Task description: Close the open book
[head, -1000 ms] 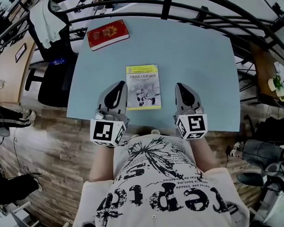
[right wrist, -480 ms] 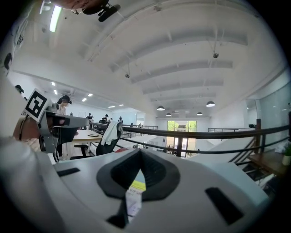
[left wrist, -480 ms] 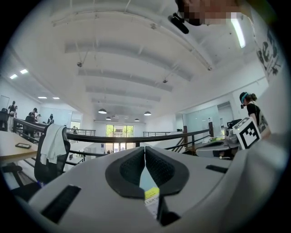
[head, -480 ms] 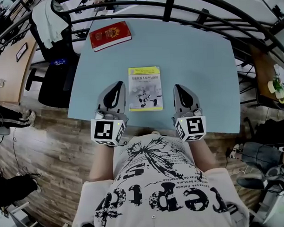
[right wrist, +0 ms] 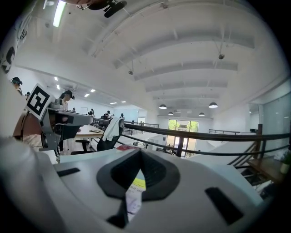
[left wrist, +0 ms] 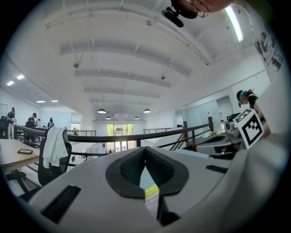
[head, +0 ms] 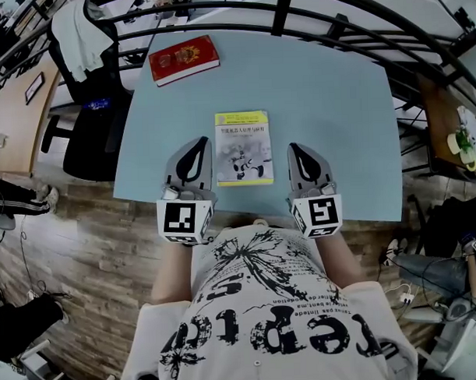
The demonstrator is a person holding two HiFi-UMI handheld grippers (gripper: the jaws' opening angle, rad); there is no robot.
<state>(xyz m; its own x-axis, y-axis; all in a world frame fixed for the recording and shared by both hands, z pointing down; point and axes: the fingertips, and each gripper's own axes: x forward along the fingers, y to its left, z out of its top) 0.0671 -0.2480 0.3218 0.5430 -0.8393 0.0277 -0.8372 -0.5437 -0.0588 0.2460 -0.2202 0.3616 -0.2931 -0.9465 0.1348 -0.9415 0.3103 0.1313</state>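
book (head: 243,147) lies shut between left gripper (head: 196,146) and right gripper (head: 297,150) | jaws together, empty | risk: stray nudge skids it off table (head: 336,104)

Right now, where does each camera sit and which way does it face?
Head view: on the person's head, steeply down onto the table, yellow book, left gripper, right gripper, printed shirt.
Left gripper view: on the left gripper, level along its shut jaws; right gripper at right.
Right gripper view: on the right gripper, along its shut jaws; left gripper at left.
Shared: all three show the yellow book.
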